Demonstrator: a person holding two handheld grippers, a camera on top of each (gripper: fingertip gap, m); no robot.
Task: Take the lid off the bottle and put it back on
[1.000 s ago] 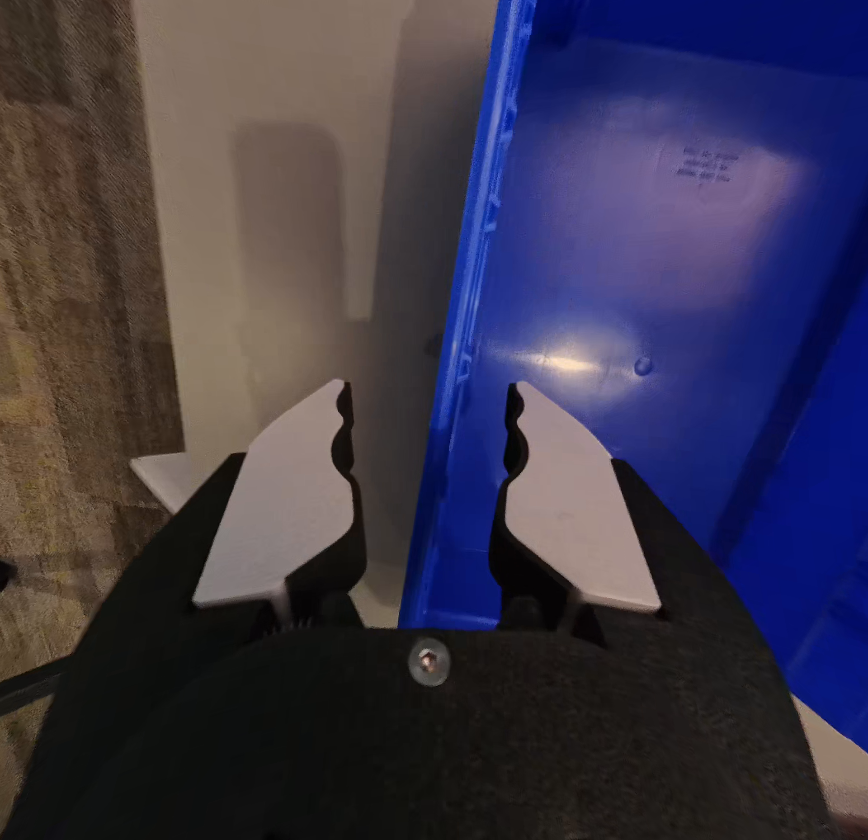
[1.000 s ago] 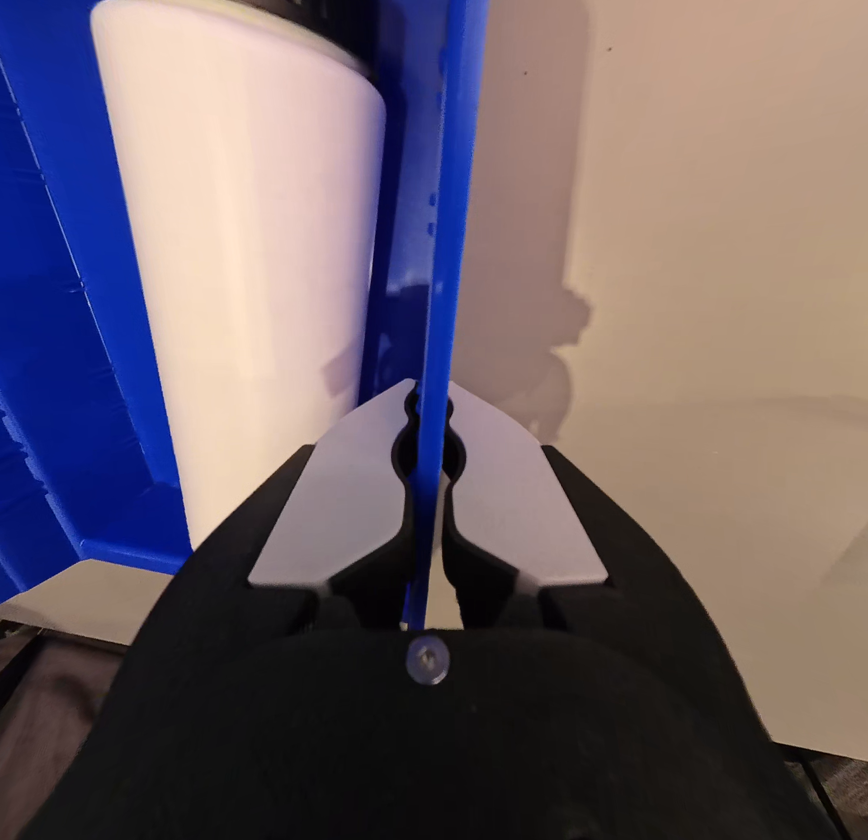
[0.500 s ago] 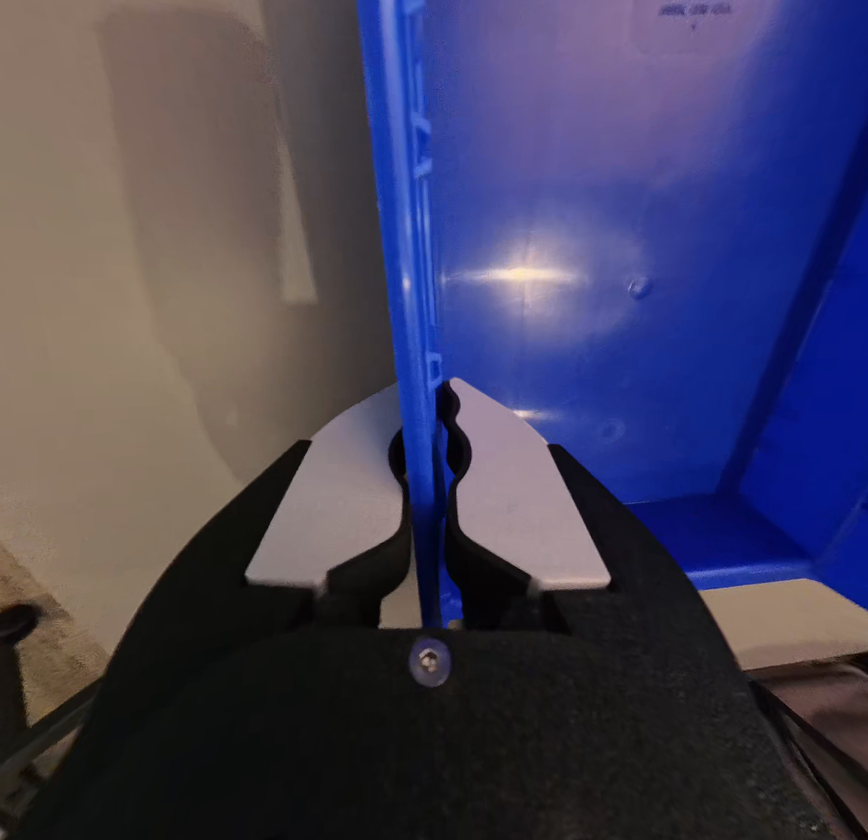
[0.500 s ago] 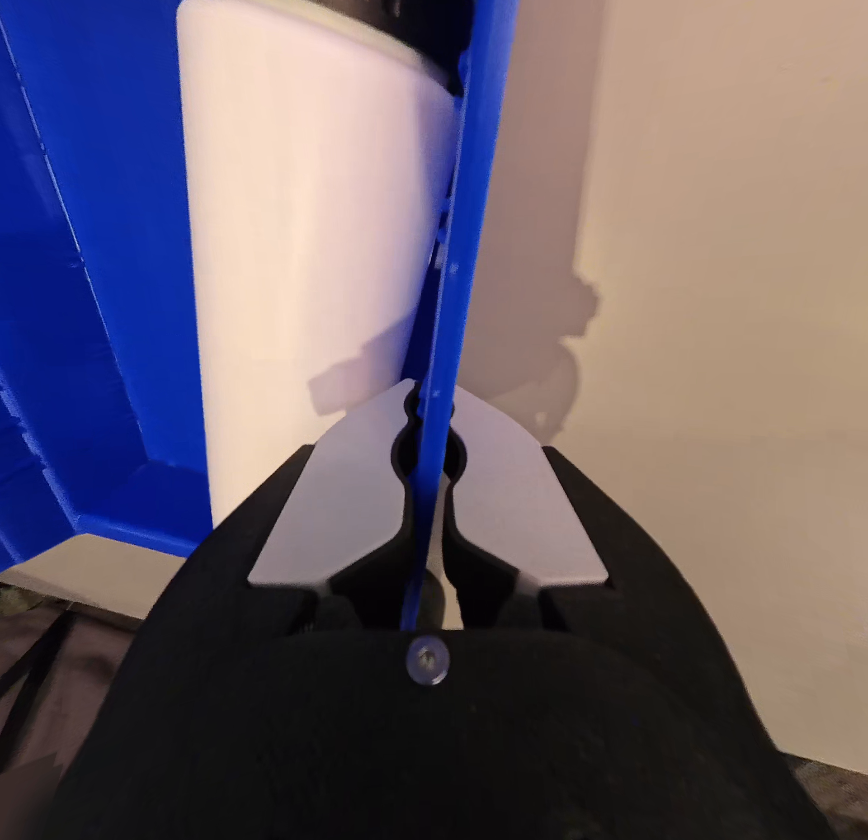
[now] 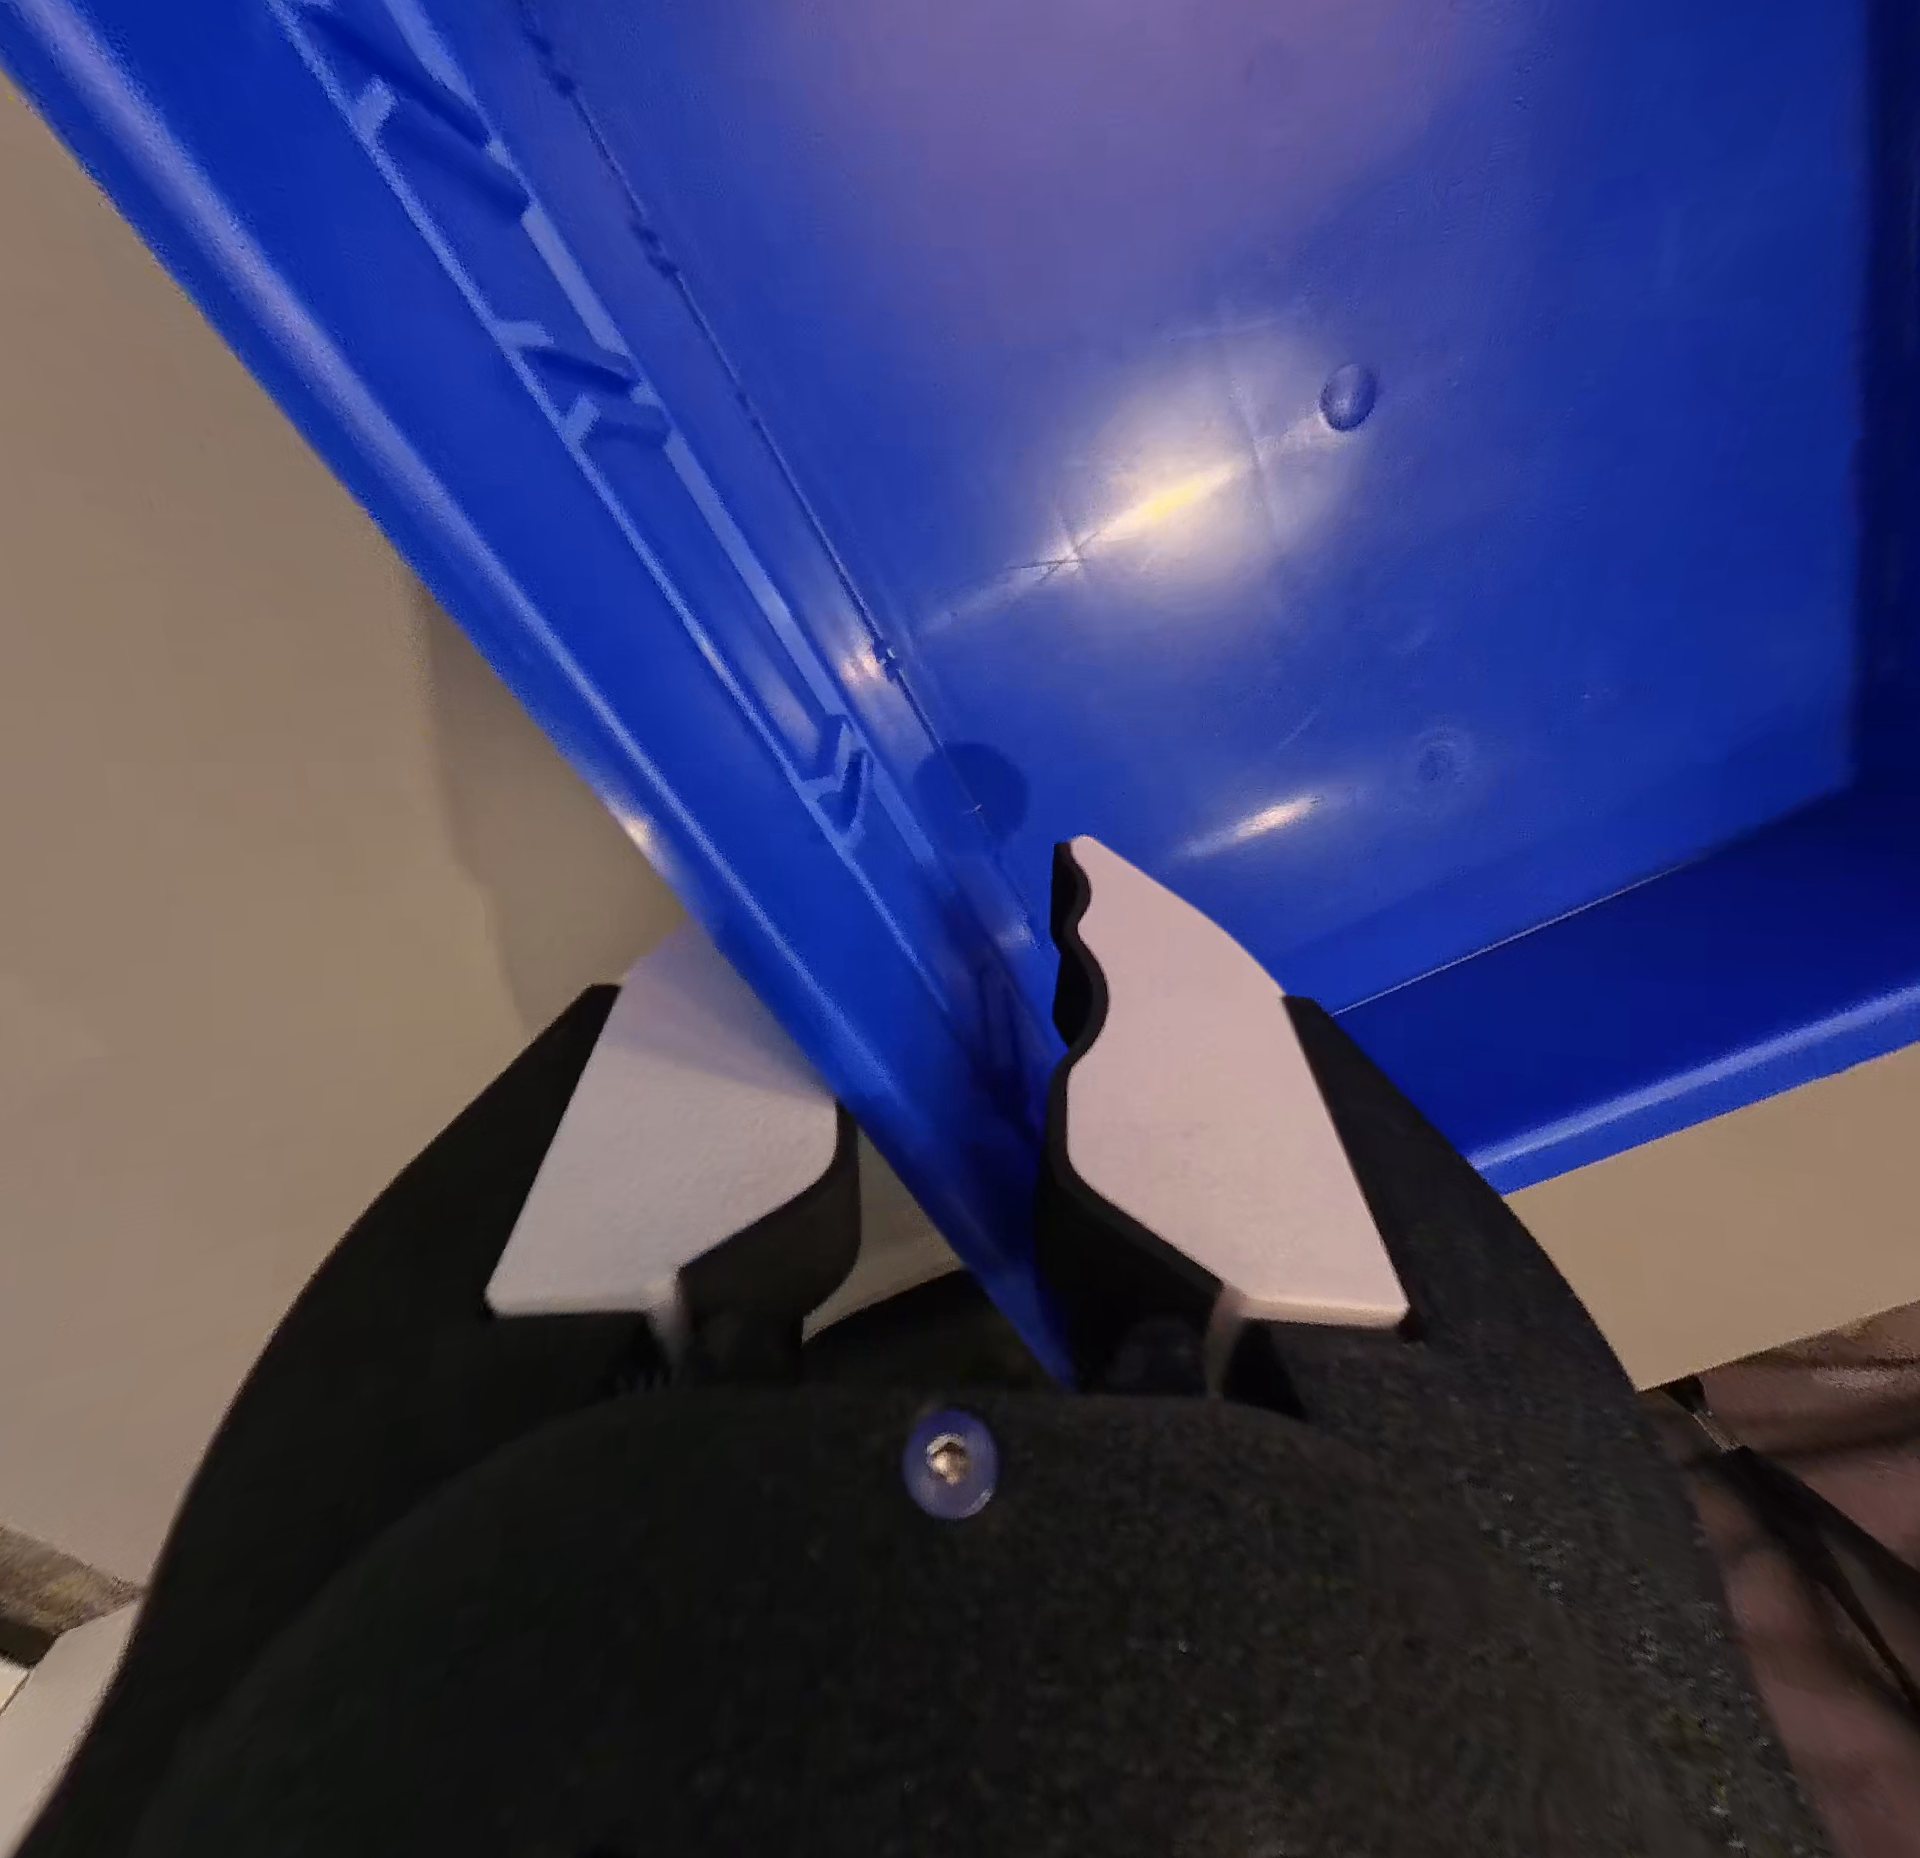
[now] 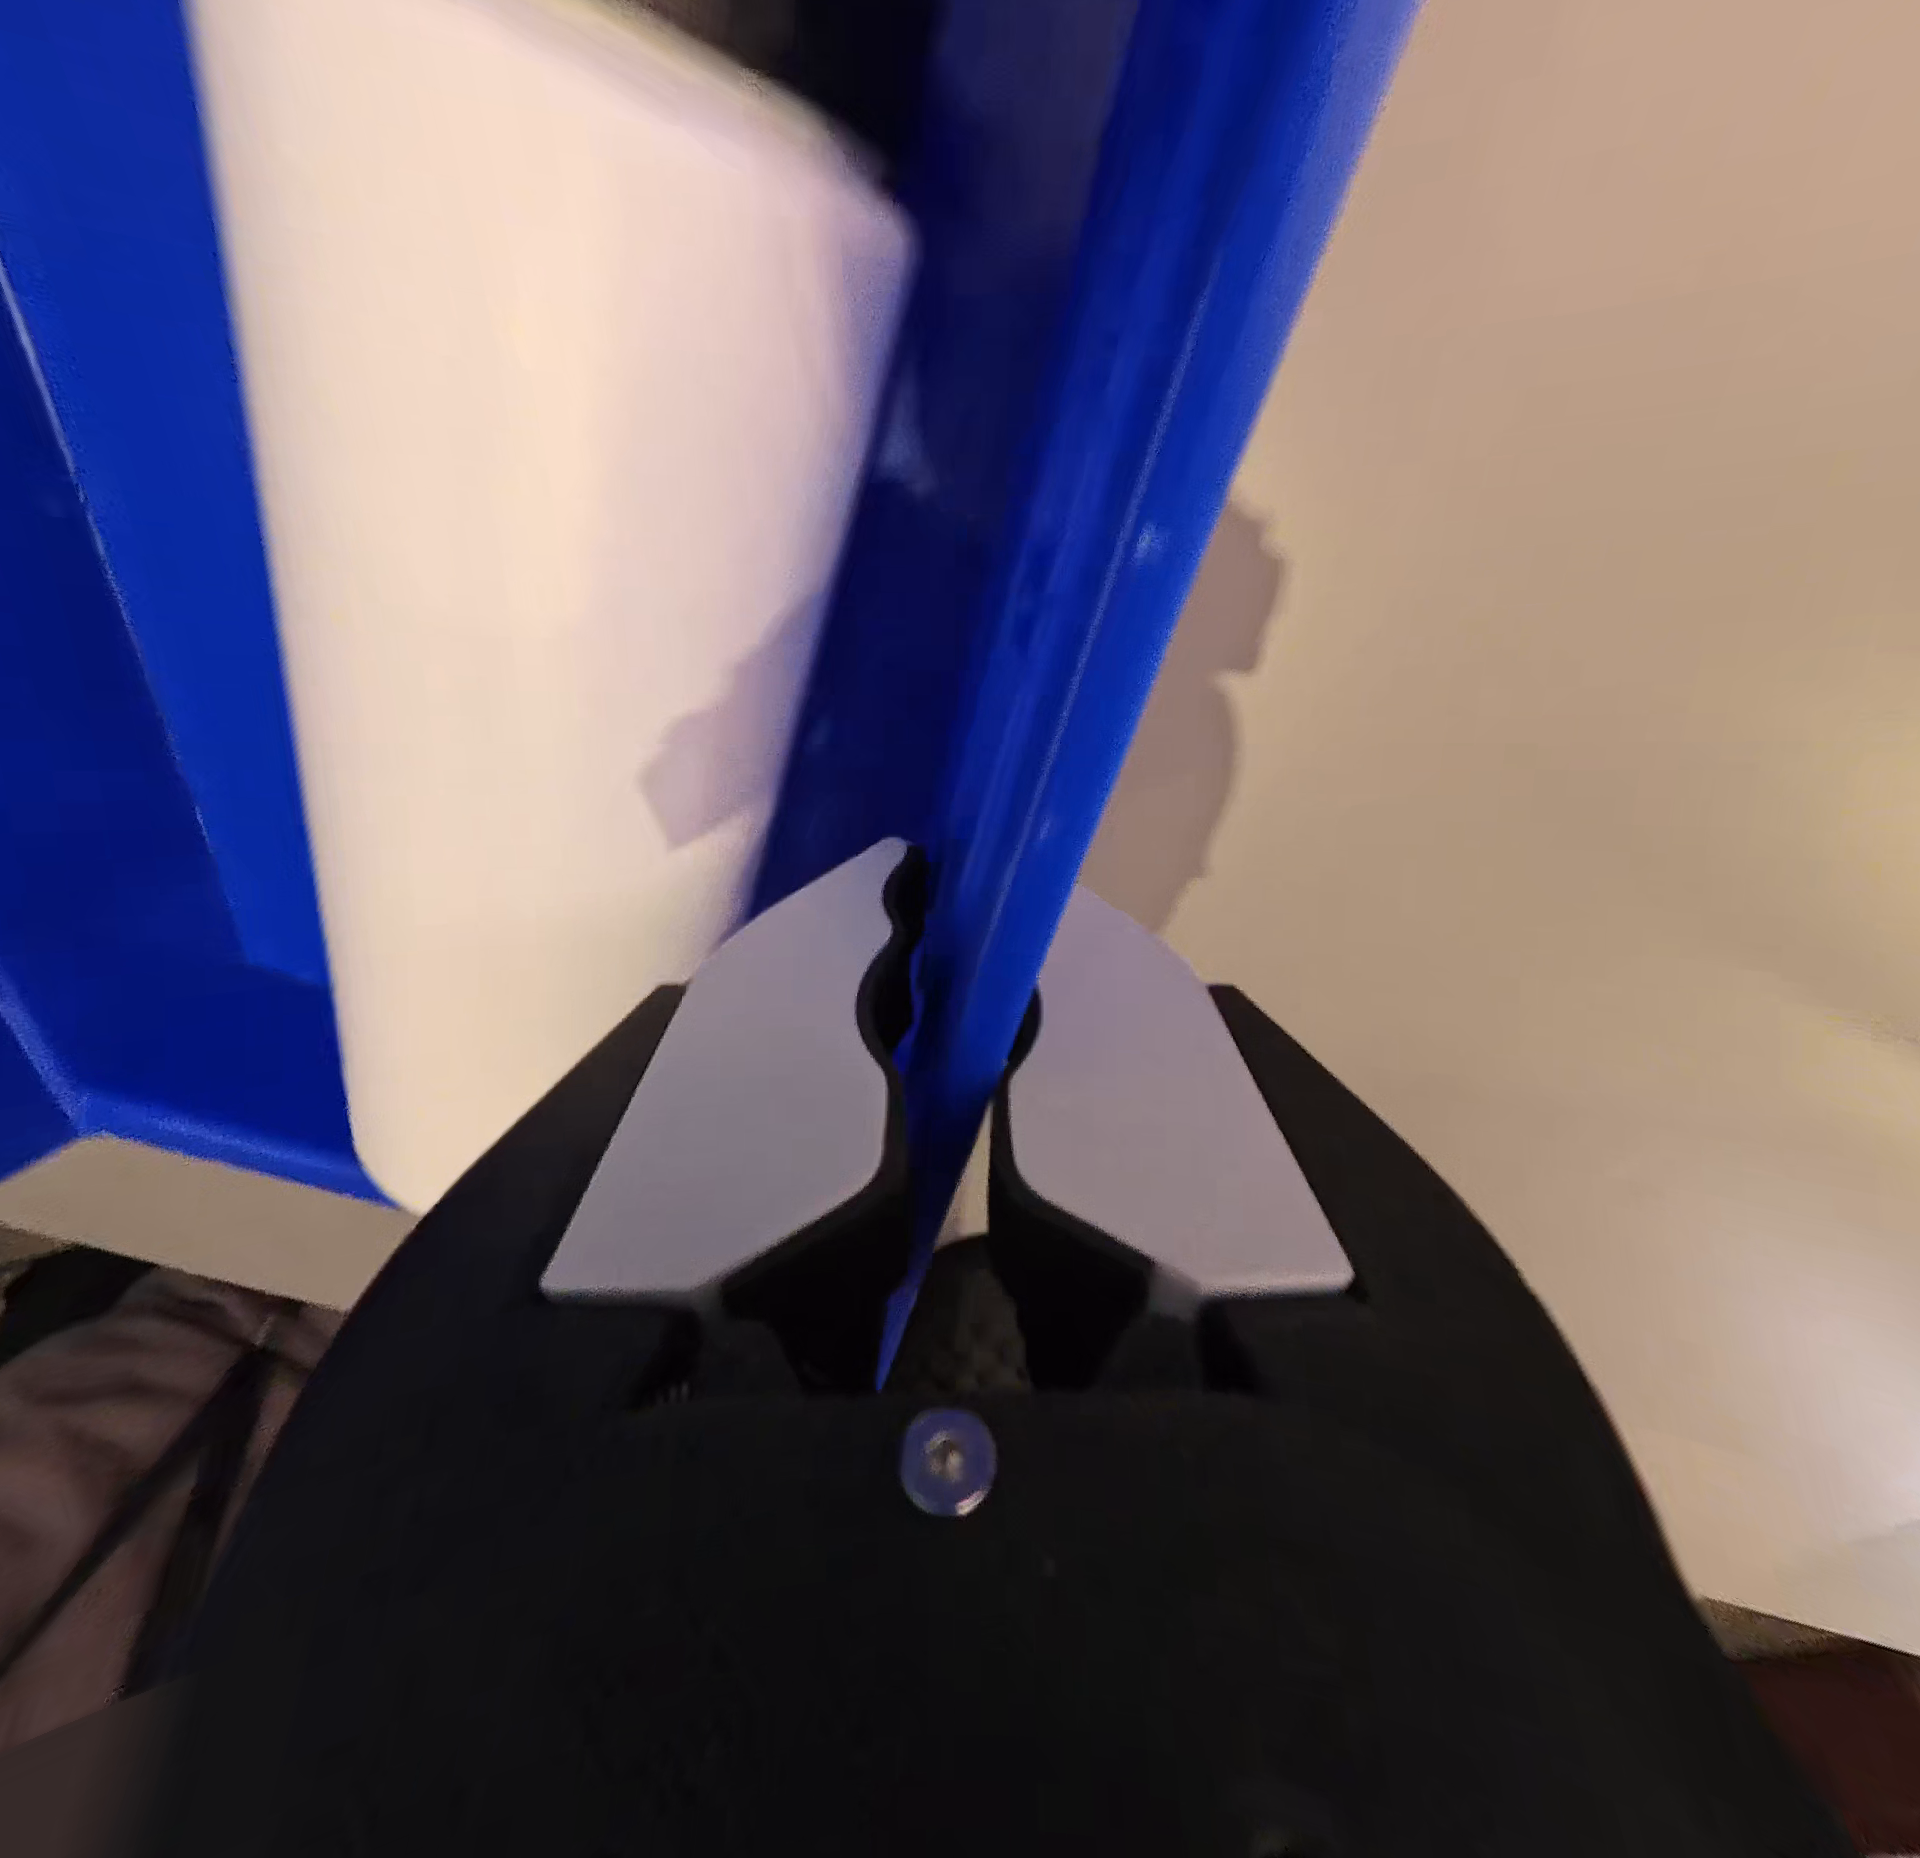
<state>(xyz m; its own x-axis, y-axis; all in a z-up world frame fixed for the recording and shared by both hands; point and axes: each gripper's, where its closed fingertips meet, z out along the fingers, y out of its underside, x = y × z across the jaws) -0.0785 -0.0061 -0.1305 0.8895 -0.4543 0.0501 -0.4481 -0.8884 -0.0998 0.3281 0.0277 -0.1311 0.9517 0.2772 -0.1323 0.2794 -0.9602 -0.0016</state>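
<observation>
Two grippers are clamped on opposite side walls of a glossy blue plastic bin (image 5: 1299,406). The left gripper (image 5: 935,977) pinches a ribbed wall that runs diagonally between its pale, wavy-edged fingers (image 5: 1164,1081). The right gripper (image 6: 966,935) is closed on a thin wall edge. A smooth white tapered bottle (image 6: 540,561) is seen inside the bin, against that wall, blurred; its lid cannot be made out. A matte beige tabletop (image 6: 1558,873) lies beneath.

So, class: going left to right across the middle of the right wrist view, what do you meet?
Bin's inner wall → white bottle → bin's side wall → beige table.
</observation>
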